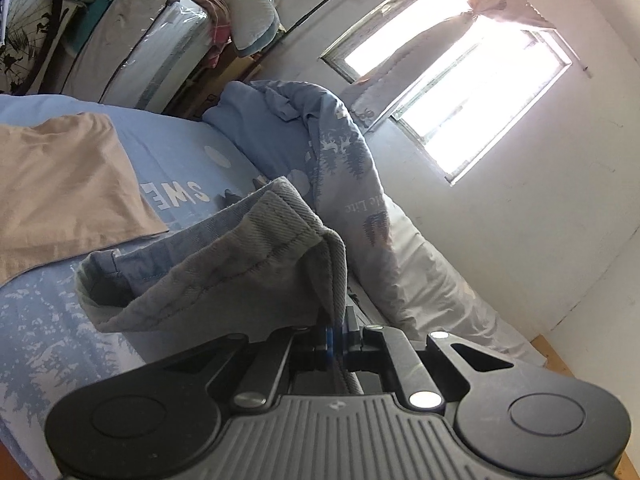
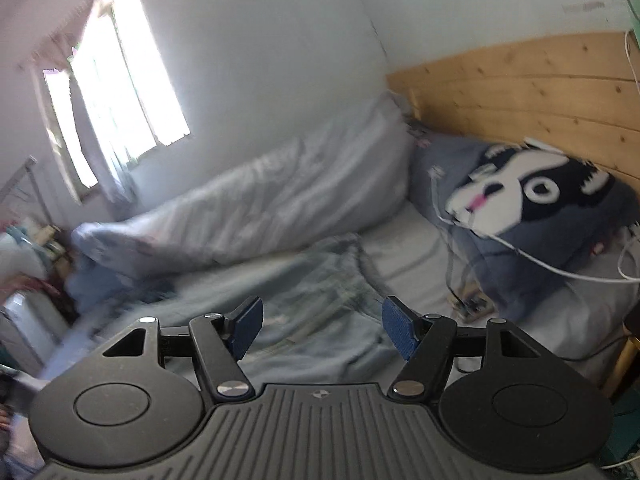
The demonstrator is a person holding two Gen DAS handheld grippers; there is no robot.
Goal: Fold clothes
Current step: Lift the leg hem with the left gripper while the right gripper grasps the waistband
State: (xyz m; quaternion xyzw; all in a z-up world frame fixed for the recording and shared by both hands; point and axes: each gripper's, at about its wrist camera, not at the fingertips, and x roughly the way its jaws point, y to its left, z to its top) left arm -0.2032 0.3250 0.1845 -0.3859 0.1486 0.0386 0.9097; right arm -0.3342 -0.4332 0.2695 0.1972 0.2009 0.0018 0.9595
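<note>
My left gripper is shut on the hem of a grey denim garment, which hangs lifted above the blue printed bedspread. A tan folded garment lies flat on the bed to the left of it. My right gripper is open and empty, with blue pads spread wide, above a light blue cloth on the bed. The right wrist view is blurred.
A rolled blue duvet and white pillow lie along the wall under the window. A dog-face cushion, white cables and a wooden headboard are at the bed's head. Storage bags are stacked behind.
</note>
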